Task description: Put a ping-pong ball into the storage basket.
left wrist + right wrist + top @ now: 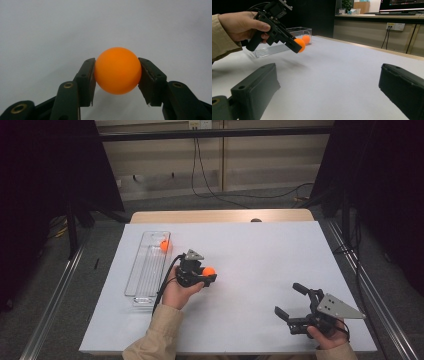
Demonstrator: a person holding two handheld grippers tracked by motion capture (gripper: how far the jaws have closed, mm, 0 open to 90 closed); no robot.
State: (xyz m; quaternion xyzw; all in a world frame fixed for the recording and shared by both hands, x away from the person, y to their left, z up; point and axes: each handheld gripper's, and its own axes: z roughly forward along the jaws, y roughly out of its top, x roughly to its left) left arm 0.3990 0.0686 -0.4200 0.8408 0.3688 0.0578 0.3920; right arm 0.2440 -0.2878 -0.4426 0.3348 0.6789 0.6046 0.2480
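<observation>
Between the left gripper's (117,82) fingers (86,80), clamped at three and nine o'clock, sits a light, smooth, slippery-looking orange ball (117,70); right gripper (296,306) gapes empty above the table (260,250).

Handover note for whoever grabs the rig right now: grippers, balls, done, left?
Left gripper: shut on an orange ball, held above the white table cover, just right of the clear tray.
Right gripper: jaws open, nothing between them, low over the cover at the near right.
Done: a second orange ball lies at the tray's far end.
Left: probably carry the held ball over the tray and release it there.
</observation>
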